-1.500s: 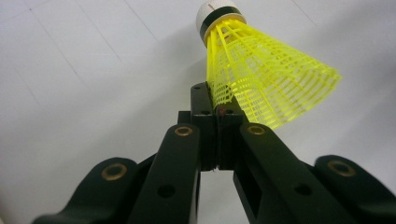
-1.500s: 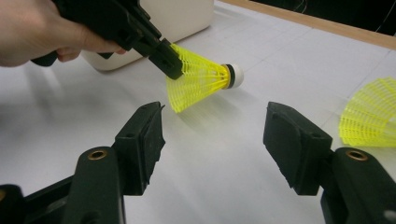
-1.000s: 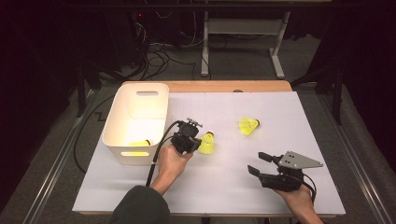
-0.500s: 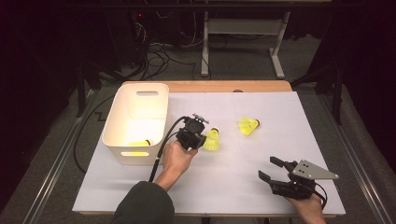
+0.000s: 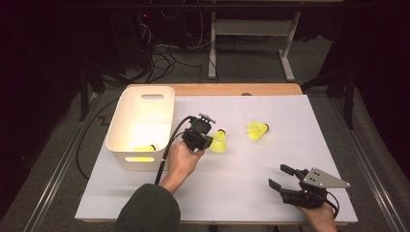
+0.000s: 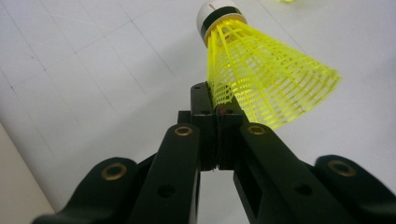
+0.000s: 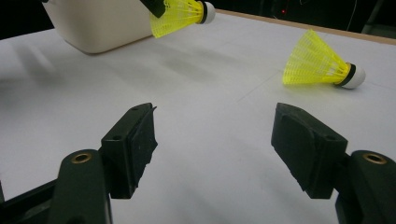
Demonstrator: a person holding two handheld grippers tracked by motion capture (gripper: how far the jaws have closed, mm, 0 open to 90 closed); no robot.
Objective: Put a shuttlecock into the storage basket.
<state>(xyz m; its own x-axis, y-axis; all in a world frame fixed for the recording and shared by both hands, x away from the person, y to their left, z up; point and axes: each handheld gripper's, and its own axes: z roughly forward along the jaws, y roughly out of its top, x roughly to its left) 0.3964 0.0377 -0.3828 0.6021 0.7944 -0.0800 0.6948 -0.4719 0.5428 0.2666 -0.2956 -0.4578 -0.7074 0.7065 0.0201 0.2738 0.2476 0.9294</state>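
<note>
Your left gripper (image 5: pixel 209 140) pinches a yellow shuttlecock (image 5: pixel 219 141) by the edge of its mesh skirt, jaws pressed together on the plastic (seen closely in the left gripper view, where the shuttlecock (image 6: pixel 261 79) stands up from the jaw tips with its white cork pointing away). You hold it over the white table (image 5: pixel 241 183), just beside the right wall of the white plastic bin (image 5: pixel 140 123). A second yellow shuttlecock (image 5: pixel 257 130) lies on its side on the table, farther right and apart from the held one; another yellow one (image 5: pixel 144 148) rests inside the bin. Your right gripper (image 5: pixel 280 179) sits low near the table's front edge, its jaws spread wide with nothing between them, having just been opening. In the right gripper view the lying shuttlecock (image 7: pixel 322 63) sits ahead of those jaws, to the right.
</note>
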